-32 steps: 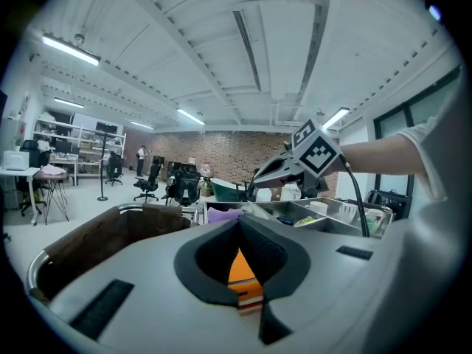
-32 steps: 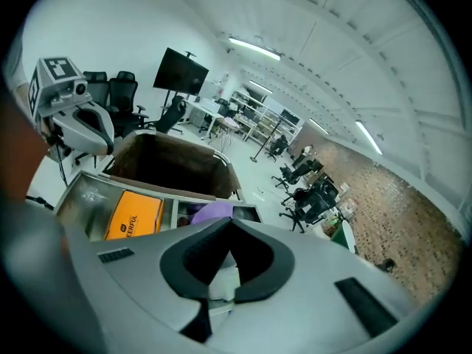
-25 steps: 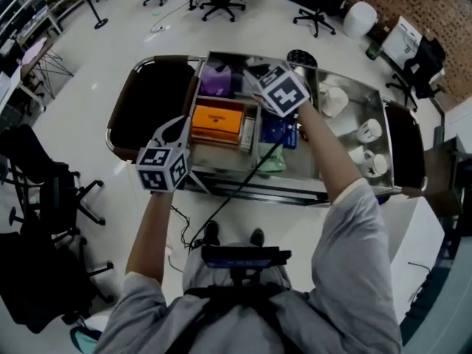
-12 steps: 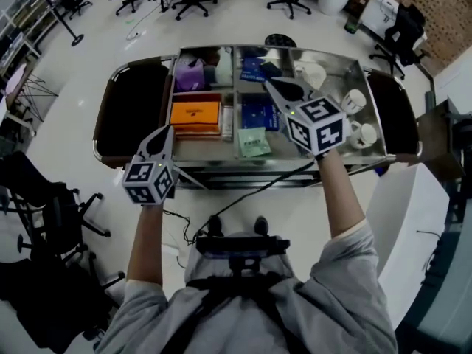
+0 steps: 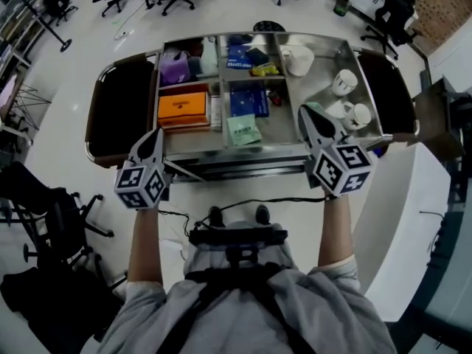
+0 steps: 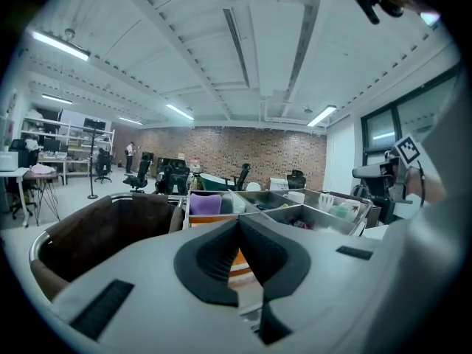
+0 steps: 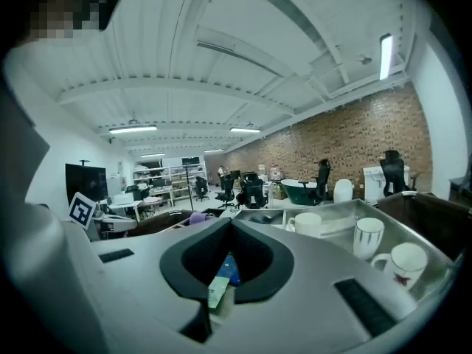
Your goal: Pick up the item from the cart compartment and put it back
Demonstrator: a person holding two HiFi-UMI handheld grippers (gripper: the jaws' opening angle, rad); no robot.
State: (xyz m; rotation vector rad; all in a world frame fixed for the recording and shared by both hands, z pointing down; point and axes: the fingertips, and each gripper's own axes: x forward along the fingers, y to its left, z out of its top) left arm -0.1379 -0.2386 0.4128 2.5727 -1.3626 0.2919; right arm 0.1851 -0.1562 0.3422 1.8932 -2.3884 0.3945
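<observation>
Left gripper (image 5: pixel 158 133), right gripper (image 5: pixel 303 110): jaws fully together

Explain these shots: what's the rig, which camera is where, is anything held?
No robot: a person holds a two-fingered gripper in each hand, each bearing a marker cube. The top-down shot comes from a head camera: left gripper, right gripper, both near the front of a steel cart. The other two shots look along each gripper's own fingers. The cart's compartments hold an orange box, a blue box, a green packet and mugs. Both grippers' fingers are together, holding nothing.
</observation>
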